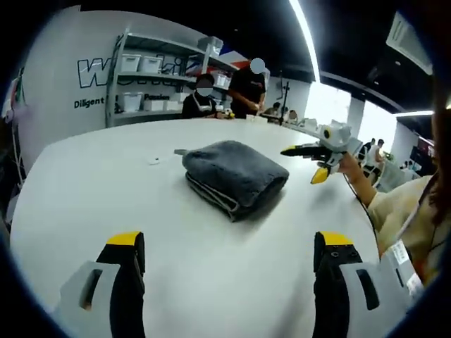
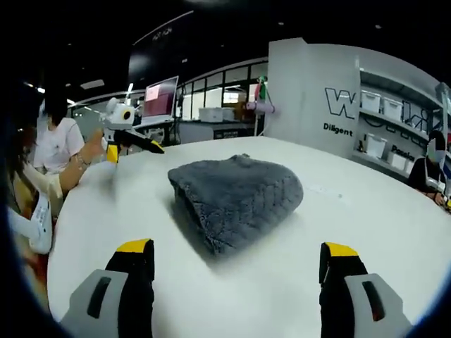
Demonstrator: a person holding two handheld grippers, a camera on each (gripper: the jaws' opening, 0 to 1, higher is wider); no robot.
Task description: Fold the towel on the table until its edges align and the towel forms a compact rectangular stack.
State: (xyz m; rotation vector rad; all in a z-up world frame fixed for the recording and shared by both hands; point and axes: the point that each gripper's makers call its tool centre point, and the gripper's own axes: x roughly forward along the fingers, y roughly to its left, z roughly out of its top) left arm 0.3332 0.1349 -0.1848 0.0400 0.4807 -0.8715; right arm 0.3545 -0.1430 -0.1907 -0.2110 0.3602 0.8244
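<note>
Grey towel [image 1: 236, 177] lies folded in a compact stack at frame center on the white desk [image 1: 99, 197], also center in the right gripper view [image 2: 236, 199]. Left claw [image 1: 229, 246] released, empty, low in frame; right claw [image 2: 236, 257] released too, empty, clear of the towel.

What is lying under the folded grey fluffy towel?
The folded grey fluffy towel rests directly on the white round table. Layered edges show at its near side. Anything beneath or between the folds is covered and cannot be seen.
</note>
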